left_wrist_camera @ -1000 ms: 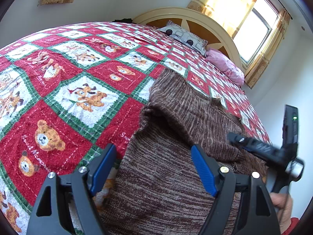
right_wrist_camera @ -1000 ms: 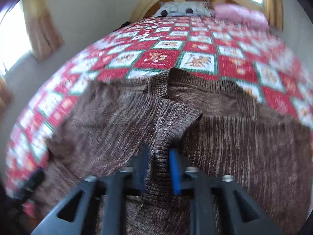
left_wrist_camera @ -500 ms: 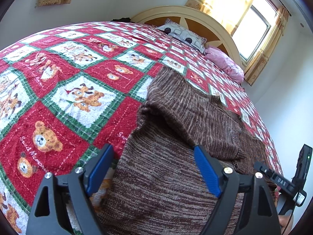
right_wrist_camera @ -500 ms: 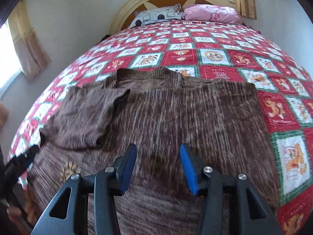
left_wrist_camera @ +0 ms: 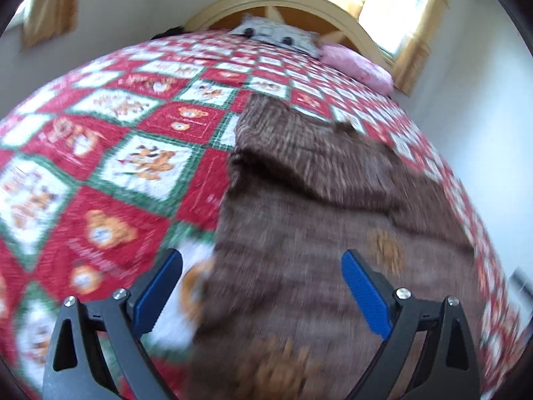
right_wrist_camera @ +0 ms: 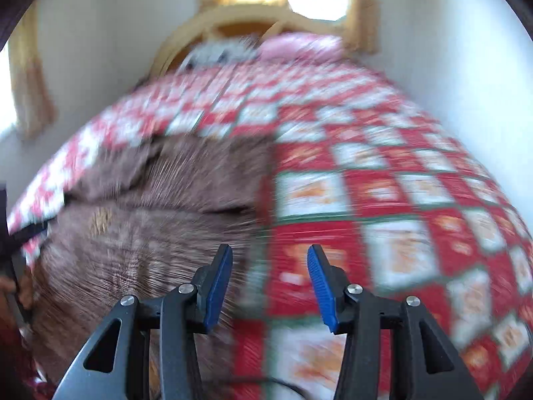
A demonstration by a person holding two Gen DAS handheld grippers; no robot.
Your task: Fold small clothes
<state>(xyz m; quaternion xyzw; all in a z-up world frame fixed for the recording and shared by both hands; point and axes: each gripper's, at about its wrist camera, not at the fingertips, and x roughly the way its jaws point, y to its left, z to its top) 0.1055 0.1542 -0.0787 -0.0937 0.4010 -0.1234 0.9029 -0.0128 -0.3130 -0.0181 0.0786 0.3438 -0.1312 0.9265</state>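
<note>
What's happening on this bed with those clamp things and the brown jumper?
A person is folding a small brown knit sweater on a bed covered by a red teddy-bear quilt, using two hand-held grippers instead of bare hands. One sleeve is already folded in across the body. Right now neither gripper holds anything: the left gripper hangs over the sweater's near edge with its jaws opening wide, and the right gripper is open, over the quilt beside the sweater's other edge. Both views are blurred.
</note>
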